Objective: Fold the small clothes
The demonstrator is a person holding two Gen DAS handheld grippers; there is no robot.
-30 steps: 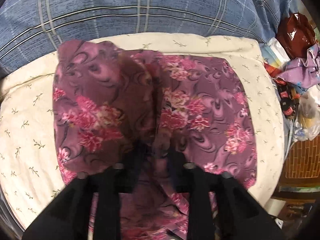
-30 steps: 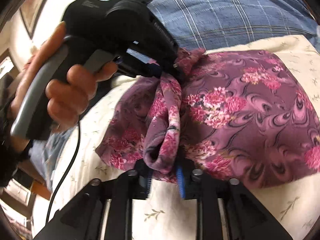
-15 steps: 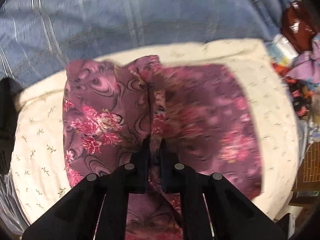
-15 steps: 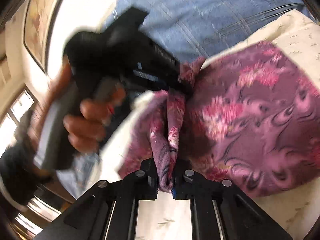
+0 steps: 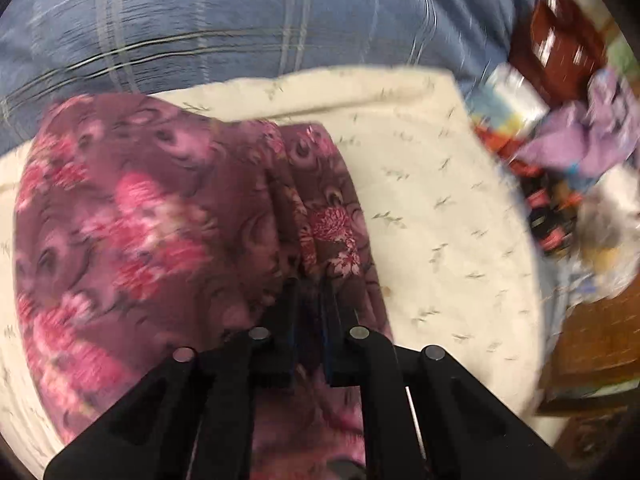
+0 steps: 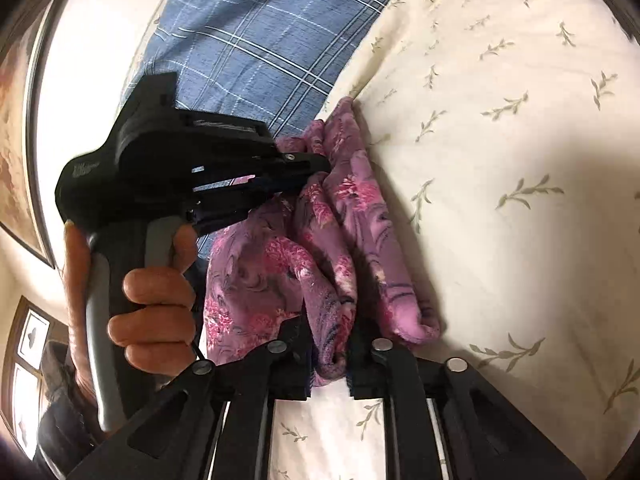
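Observation:
A purple garment with pink flowers (image 5: 160, 232) lies on a cream leaf-print pillow (image 5: 440, 208). My left gripper (image 5: 311, 284) is shut on a gathered edge of it; the cloth drapes to the left, doubled over. In the right wrist view the same garment (image 6: 320, 256) hangs bunched between both tools. My right gripper (image 6: 329, 344) is shut on its near edge. The left gripper (image 6: 316, 168), held in a hand, pinches the far edge. The pillow (image 6: 520, 160) shows bare to the right.
A blue plaid cloth (image 5: 240, 20) lies behind the pillow. A pile of mixed clothes and bags (image 5: 580, 140) sits at the right. A wooden edge (image 5: 592, 344) is at the lower right. A wall and a picture frame (image 6: 24, 120) are at the left.
Both grippers closed on the garment's edges and carried them across to the left. The garment went from spread flat over the pillow to doubled over, leaving the right half of the pillow bare.

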